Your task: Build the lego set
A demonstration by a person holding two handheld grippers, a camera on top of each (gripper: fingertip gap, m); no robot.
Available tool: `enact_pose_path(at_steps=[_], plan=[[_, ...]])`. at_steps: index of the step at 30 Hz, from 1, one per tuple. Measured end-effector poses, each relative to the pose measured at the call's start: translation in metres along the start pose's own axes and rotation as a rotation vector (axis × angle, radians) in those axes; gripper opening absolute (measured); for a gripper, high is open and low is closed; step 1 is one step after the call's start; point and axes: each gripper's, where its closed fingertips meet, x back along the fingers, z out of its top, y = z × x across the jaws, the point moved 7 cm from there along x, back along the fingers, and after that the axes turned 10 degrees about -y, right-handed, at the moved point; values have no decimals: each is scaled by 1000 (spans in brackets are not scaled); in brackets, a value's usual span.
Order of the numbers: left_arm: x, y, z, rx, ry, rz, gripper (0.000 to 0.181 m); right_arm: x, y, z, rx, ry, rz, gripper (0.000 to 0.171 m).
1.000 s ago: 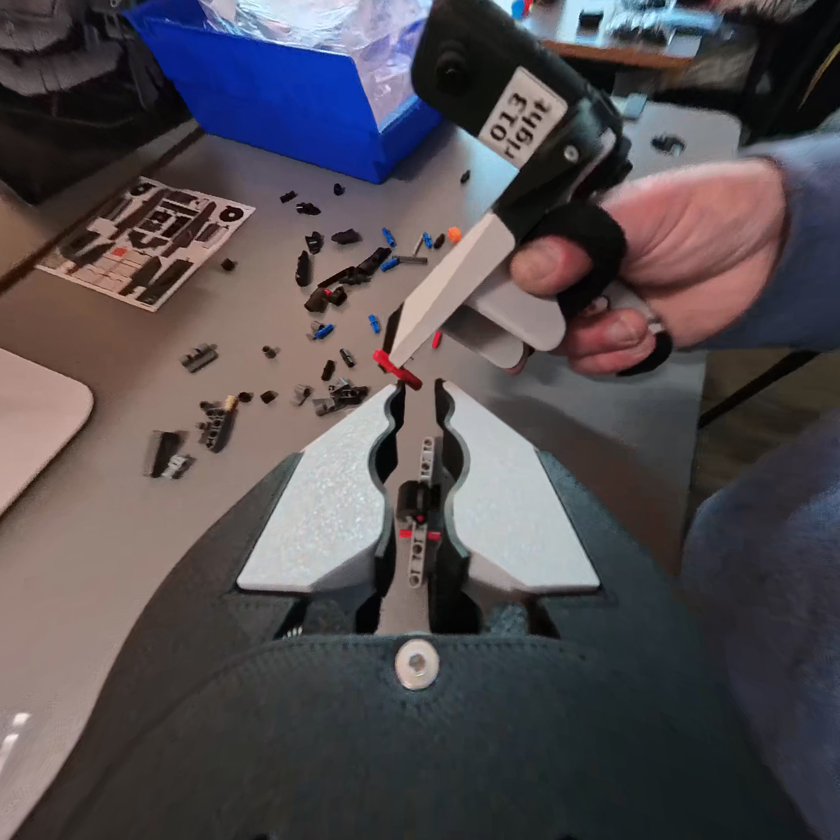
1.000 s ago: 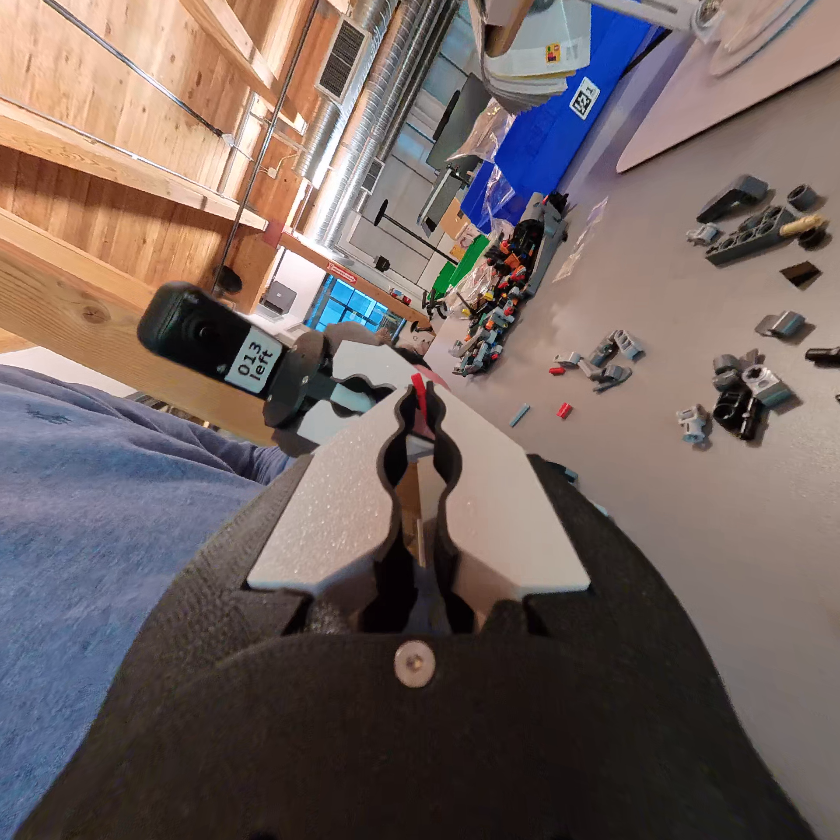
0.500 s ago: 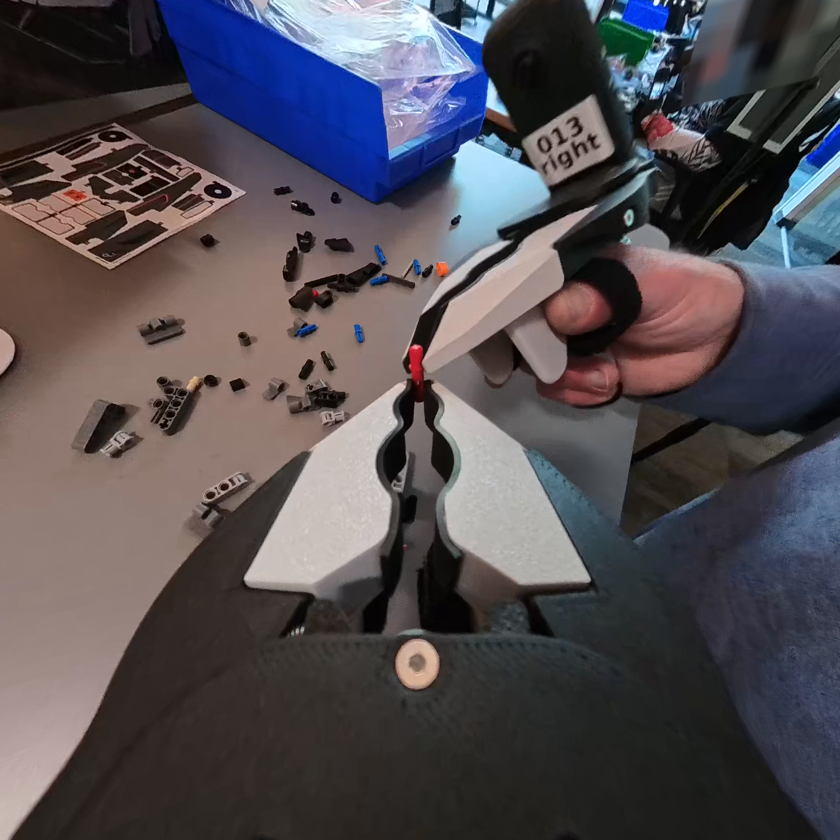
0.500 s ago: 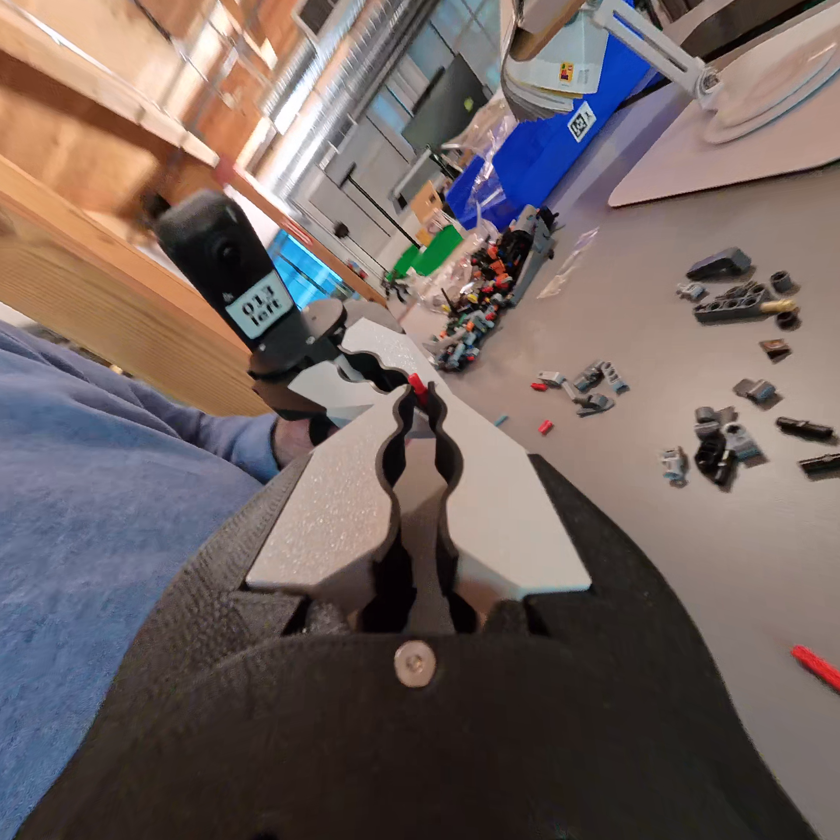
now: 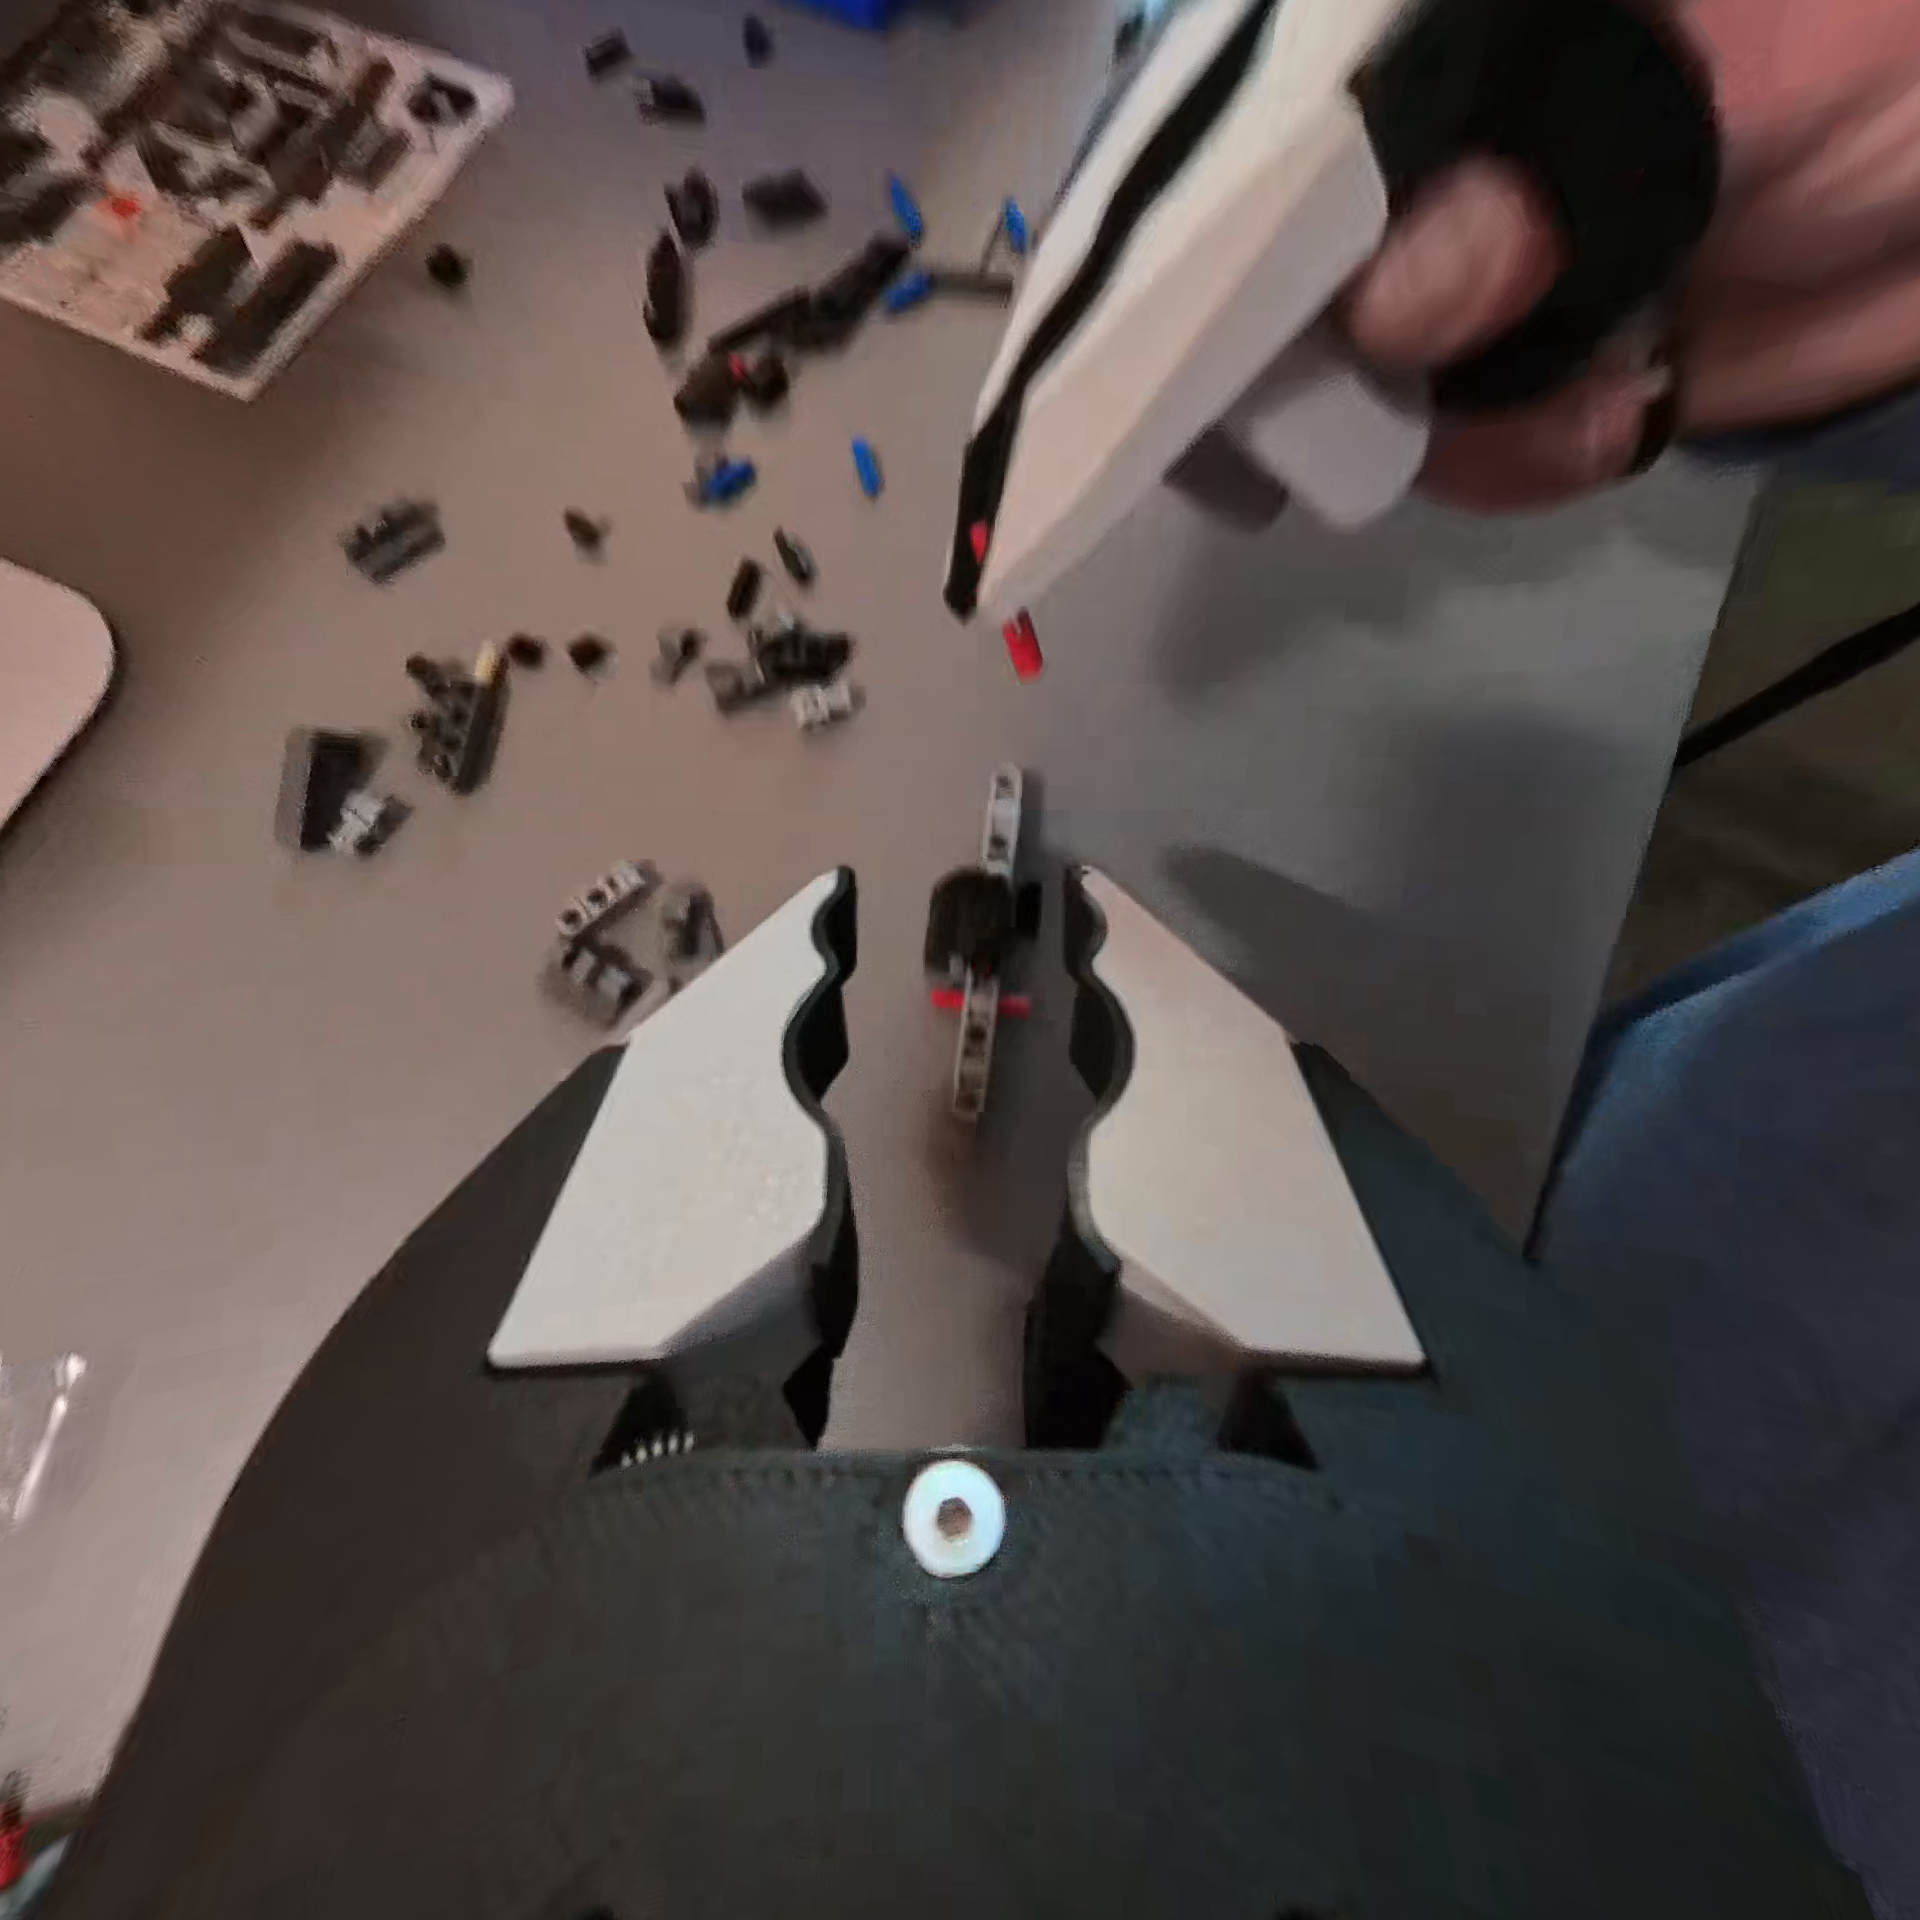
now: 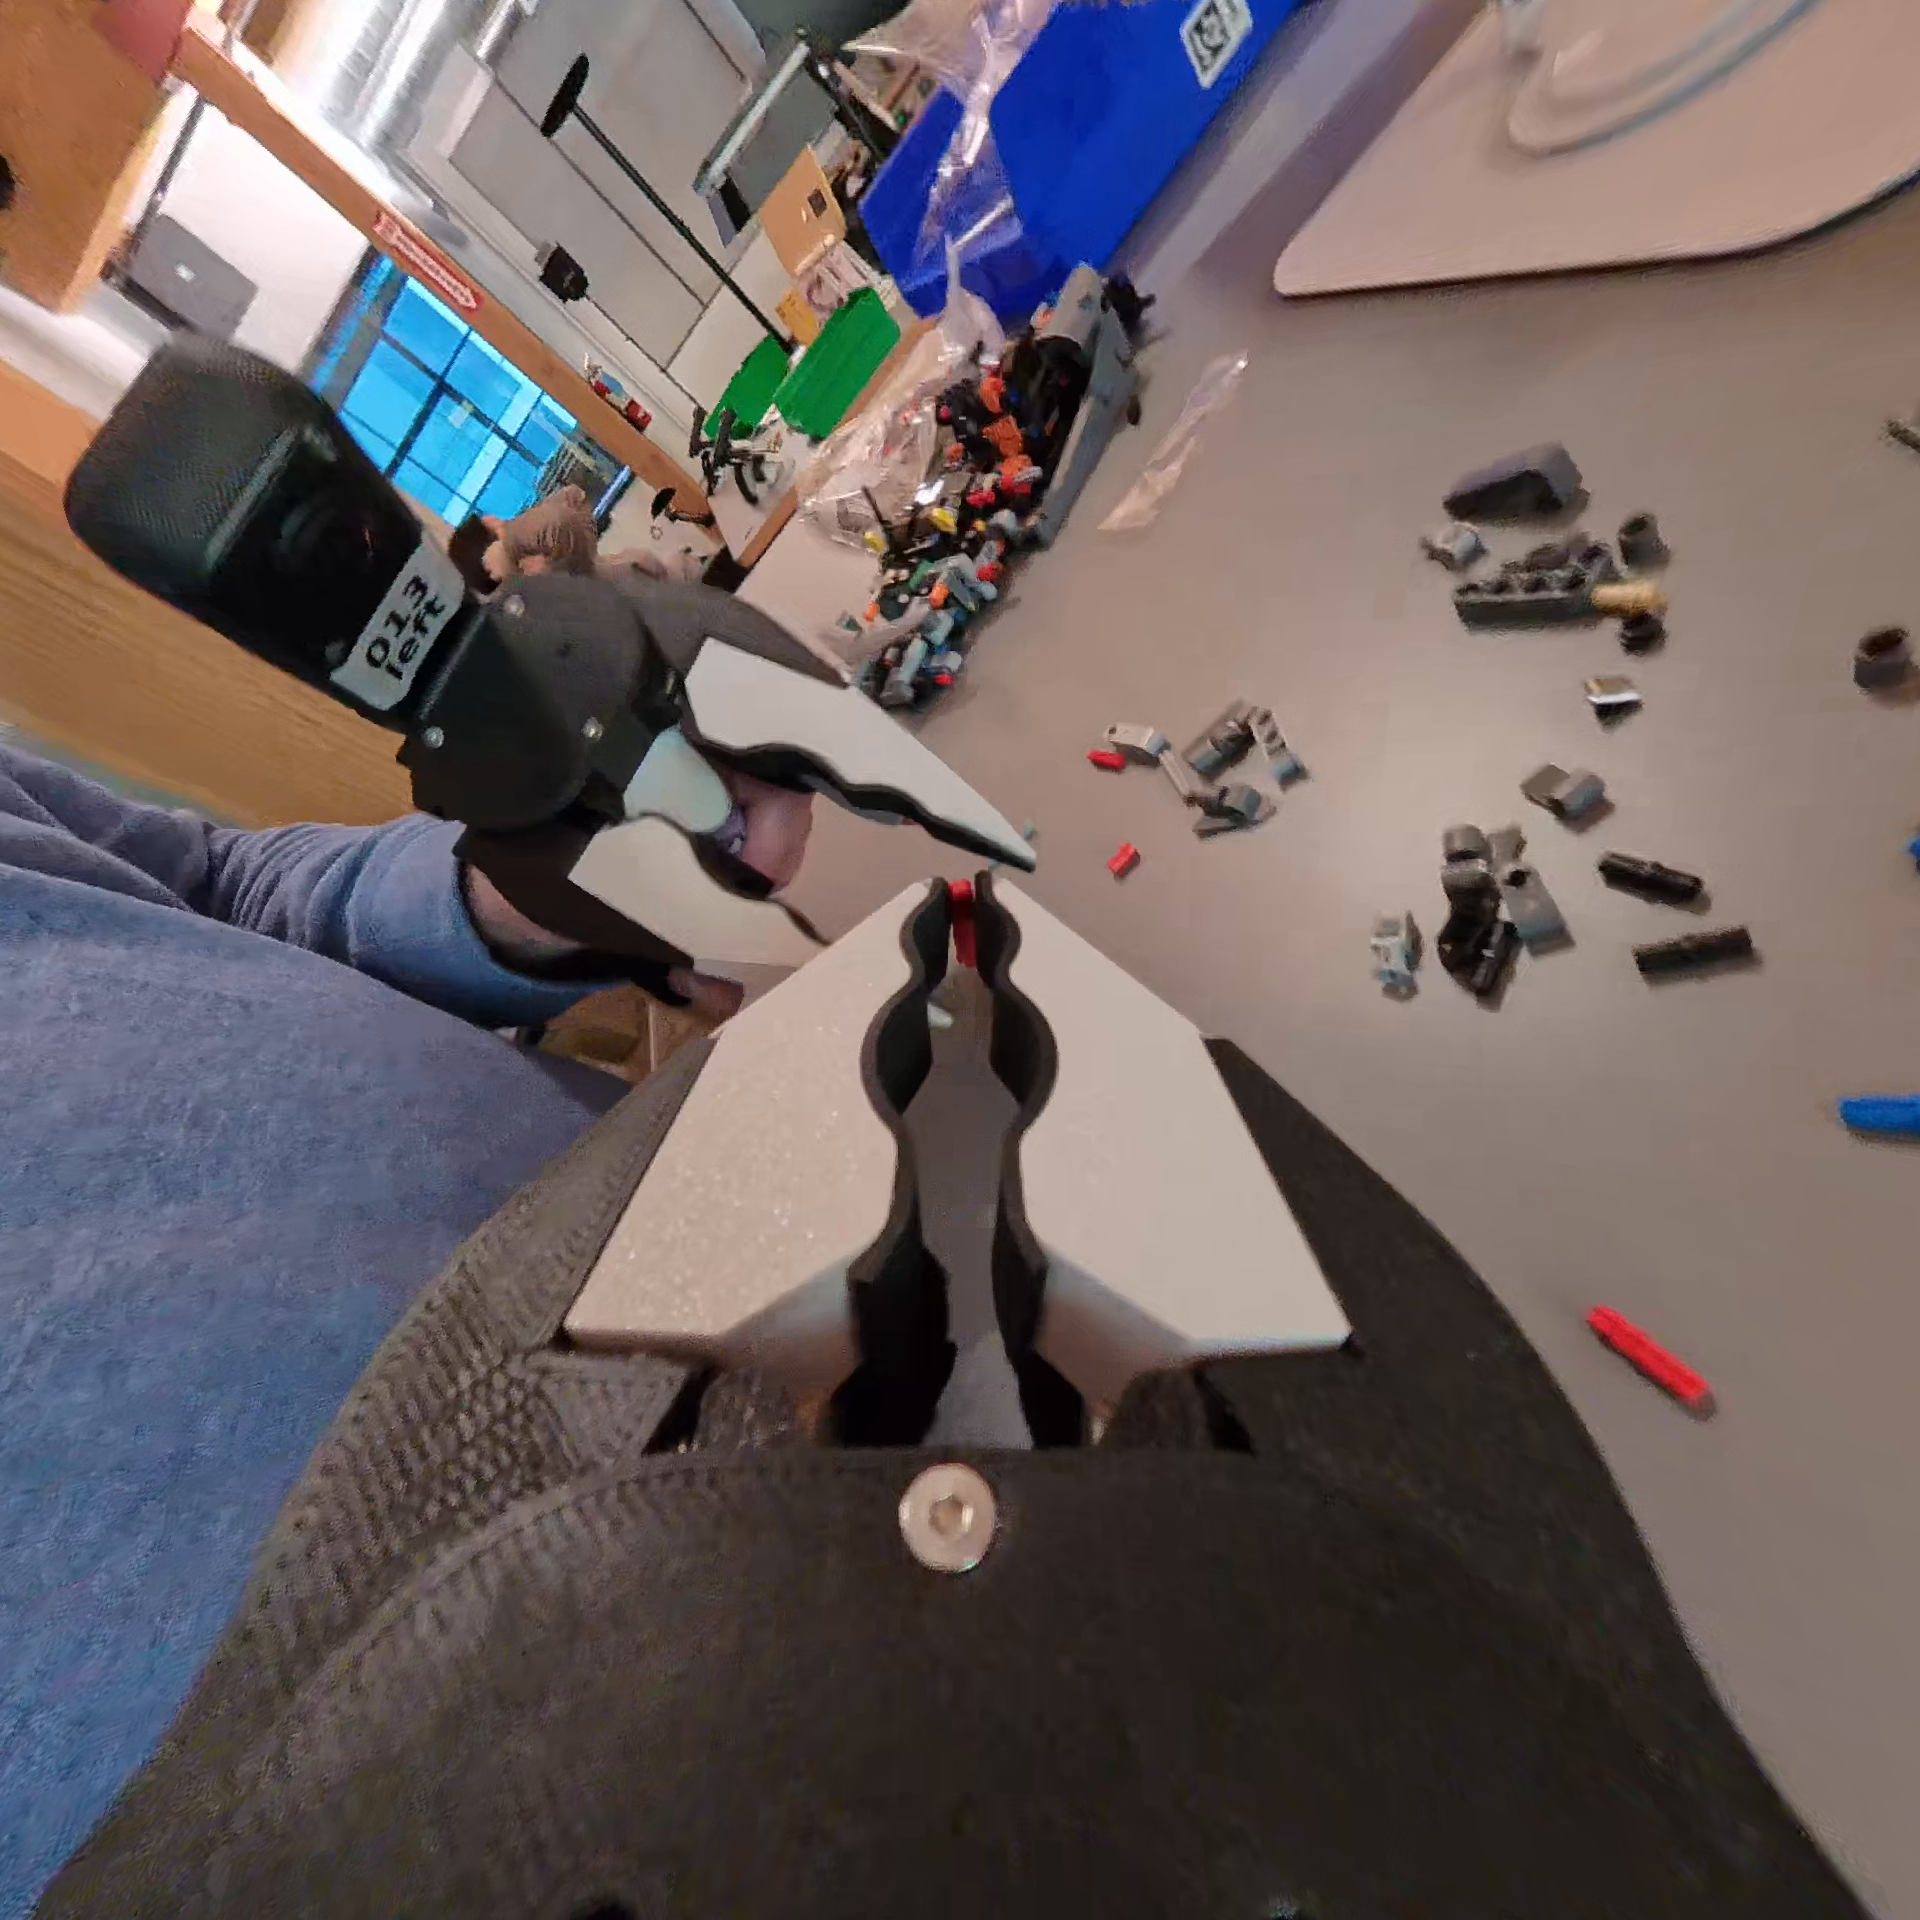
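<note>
A grey bench fills both views. In the left wrist view its right edge runs close beside the right gripper and drops to a darker floor. On the bench's left side lie a pale mat corner and, farther off, a printed sheet. The middle ground holds scattered small black, grey and blue pieces; the strip of bench directly ahead of the left gripper is mostly bare.

The left gripper's jaws stand well apart and hold nothing. Between them, on the bench, lies a slim grey beam with a black gear and red pin, pointing away, touching neither jaw. A small red piece sits just beyond, below the right gripper's tips (this view is blurred).

In the right wrist view, the right gripper has its jaws nearly together, pinching a short red peg at the very tips. The left gripper hovers just beyond and to the left of them. To the right lies a red rod on open bench; far back stands a blue bin.
</note>
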Motion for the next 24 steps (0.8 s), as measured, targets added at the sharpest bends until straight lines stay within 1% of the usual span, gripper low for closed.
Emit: enact_pose_path(at_steps=[3,6,8,10,14,16,21,24], plan=[[-11,3,-15,-36,-75,17,45,-5,13,-7,-45,-54,9,1],[-23,3,-18,-64,-101,35,43,-10,22,-9,-70,-99,0,1],[-29,2,-16,-86,-105,43,37,-13,26,-9,-83,-130,5,1],[-34,4,-15,-130,-116,35,24,-18,30,-11,-96,-174,7,1],[-36,9,-14,-259,-107,19,24,-27,37,-17,-118,-267,-26,1],[-36,11,-14,-331,-105,6,24,-28,38,-17,-125,-270,-20,1],[-36,14,-14,-529,-90,93,23,-30,36,-24,-153,-297,1,1],[-36,15,-15,-594,-74,124,23,-30,36,-29,-186,-292,12,1]])
